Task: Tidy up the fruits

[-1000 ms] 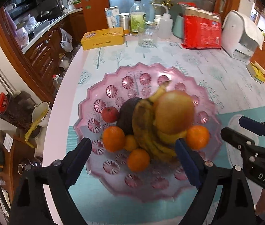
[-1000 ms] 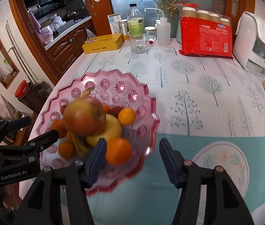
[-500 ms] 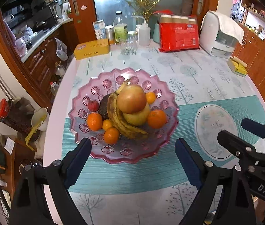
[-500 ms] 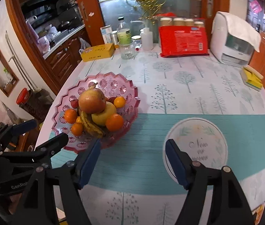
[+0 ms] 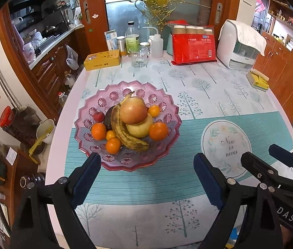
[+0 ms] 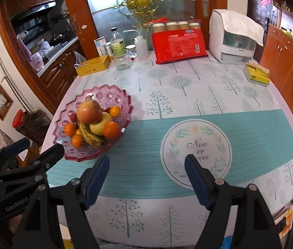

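A pink glass fruit bowl [image 5: 167, 108] [image 6: 125, 99] stands on the left of the table. It holds a large apple [image 5: 133, 112] [image 6: 89, 112] on top of a yellow pear [image 5: 140, 127], browned bananas [image 5: 125, 132], several oranges [image 5: 158, 131] [image 6: 110, 130], a dark avocado [image 5: 107, 120] and a small red fruit [image 5: 98, 116]. My left gripper [image 5: 147, 166] is open and empty, near the bowl's front rim and above the table. My right gripper [image 6: 147, 167] is open and empty, to the right of the bowl over the teal runner.
A round white coaster [image 5: 226, 145] [image 6: 196, 151] lies on the teal runner. At the table's back are a yellow tin [image 5: 102, 59], a glass [image 5: 139, 57], bottles [image 5: 132, 39], a red package [image 5: 194, 45], a white appliance [image 5: 240, 45] and yellow sponges [image 5: 258, 79].
Both grippers have drawn back and up from the bowl. The bowl looks much smaller now and more of the table shows. Both stay open and empty.
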{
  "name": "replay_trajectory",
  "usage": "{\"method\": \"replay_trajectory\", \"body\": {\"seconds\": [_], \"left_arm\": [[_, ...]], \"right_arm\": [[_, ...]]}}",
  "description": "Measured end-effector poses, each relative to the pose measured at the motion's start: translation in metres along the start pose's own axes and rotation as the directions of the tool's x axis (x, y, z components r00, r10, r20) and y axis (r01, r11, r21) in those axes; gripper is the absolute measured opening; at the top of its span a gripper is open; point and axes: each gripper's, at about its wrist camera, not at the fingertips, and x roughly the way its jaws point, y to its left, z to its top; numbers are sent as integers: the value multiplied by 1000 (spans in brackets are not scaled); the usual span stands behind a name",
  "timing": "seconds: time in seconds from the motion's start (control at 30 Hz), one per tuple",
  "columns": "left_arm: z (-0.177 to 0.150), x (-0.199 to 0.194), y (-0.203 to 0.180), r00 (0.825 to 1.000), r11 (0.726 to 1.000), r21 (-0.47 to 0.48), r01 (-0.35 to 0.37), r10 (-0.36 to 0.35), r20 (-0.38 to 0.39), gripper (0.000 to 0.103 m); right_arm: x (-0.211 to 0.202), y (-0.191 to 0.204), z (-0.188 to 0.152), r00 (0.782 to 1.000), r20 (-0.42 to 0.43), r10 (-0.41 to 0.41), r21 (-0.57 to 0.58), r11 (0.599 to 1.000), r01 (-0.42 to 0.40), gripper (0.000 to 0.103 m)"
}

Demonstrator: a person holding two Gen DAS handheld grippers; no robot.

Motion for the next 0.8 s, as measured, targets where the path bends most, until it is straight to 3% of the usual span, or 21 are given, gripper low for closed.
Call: {"method": "replay_trajectory", "body": {"seconds": [0.8], "left_arm": [[10,11,-9,1000,999,-37,-1,1,-27,90]], "right_arm": [[6,-9,12,1000,-6,-4,-32,999,4,76]]}}
